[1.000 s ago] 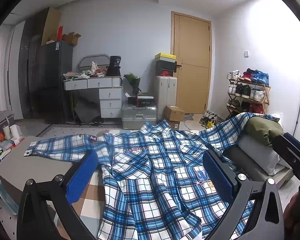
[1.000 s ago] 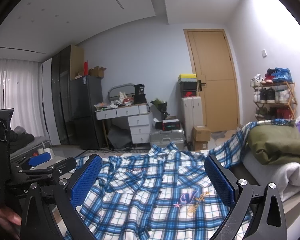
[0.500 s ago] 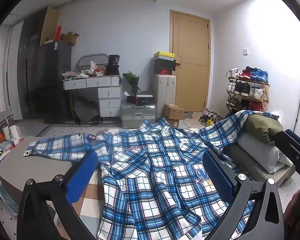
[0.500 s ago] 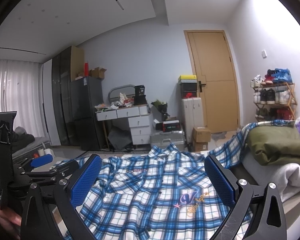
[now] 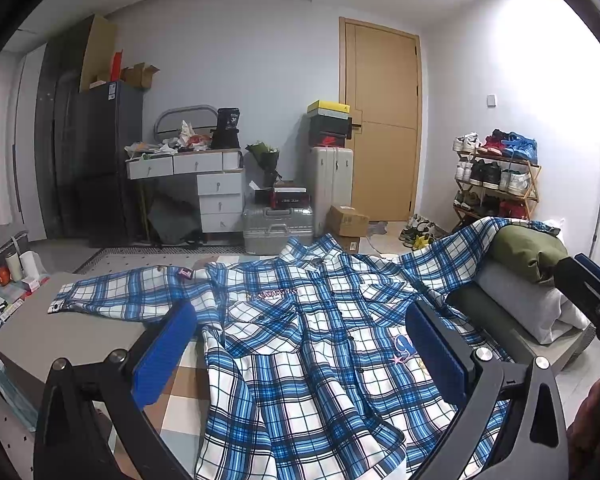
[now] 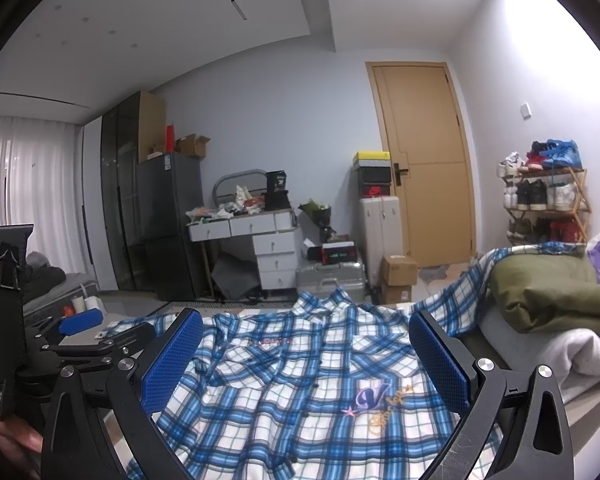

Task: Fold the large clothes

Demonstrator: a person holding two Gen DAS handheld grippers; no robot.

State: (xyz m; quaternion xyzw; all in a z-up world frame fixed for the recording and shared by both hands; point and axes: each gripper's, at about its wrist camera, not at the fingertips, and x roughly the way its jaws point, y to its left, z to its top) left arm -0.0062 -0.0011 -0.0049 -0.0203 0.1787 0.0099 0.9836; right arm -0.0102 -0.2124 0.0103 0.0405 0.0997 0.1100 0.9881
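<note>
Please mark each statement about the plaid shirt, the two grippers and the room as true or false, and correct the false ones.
1. The plaid shirt lies spread out, front side up. True.
2. The left gripper is shut on the shirt. False: its jaws stand wide open, holding nothing.
3. One sleeve runs up toward the olive bundle. True.
4. The door stands open. False: it is closed.
5. The right gripper is open. True.

Soft plaid cloth shirt [image 5: 320, 344], matt wooden door [image 5: 384, 128], ribbed metal suitcase [image 5: 278, 226]
</note>
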